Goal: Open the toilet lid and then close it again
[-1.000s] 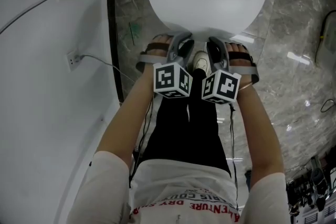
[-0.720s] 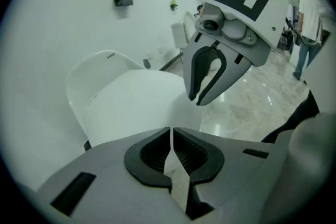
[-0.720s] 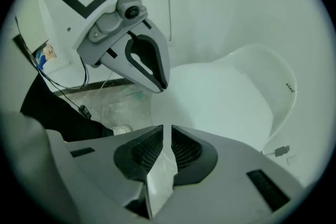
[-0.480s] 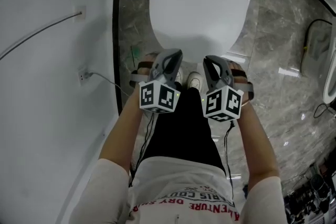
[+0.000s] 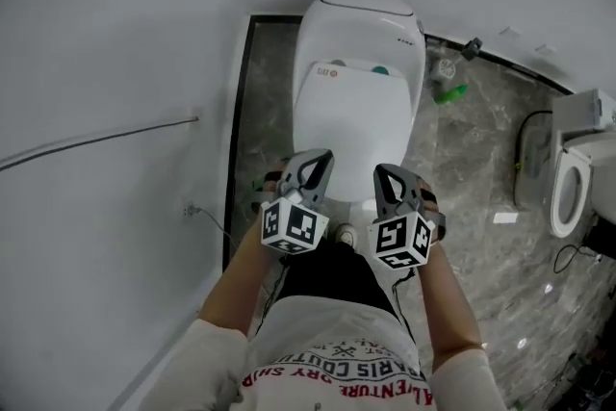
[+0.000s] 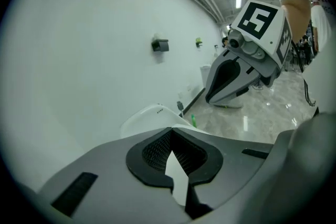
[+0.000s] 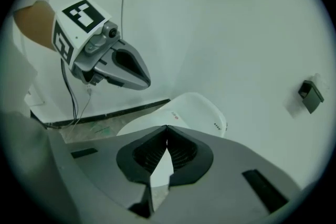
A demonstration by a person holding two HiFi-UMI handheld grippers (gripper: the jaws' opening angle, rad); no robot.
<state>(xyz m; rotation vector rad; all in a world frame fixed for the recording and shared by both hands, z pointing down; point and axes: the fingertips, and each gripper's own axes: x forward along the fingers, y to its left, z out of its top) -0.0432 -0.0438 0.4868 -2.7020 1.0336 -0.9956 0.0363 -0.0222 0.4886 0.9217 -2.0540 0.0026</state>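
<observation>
The white toilet (image 5: 361, 14) stands against the wall with its lid (image 5: 354, 115) down flat. Both grippers hang in the air in front of its front edge, touching nothing. My left gripper (image 5: 320, 155) has just been closing and is now shut, with nothing between its jaws. My right gripper (image 5: 385, 170) is beside it, its jaws also meeting at the tips and empty. In the left gripper view the toilet (image 6: 149, 115) shows beyond the closed tips (image 6: 170, 128). The right gripper view shows the toilet (image 7: 194, 110) past its closed tips (image 7: 166, 127).
A white wall runs along the left, with a socket and cable (image 5: 190, 207). On the grey marble floor (image 5: 472, 168) a green bottle (image 5: 449, 94) lies right of the toilet. A second toilet (image 5: 568, 178) stands at the far right. The person's sandalled feet are below the grippers.
Both grippers have risen and drawn back from the lid's front edge. The head view has lifted, so the whole toilet now shows. The lid stays down.
</observation>
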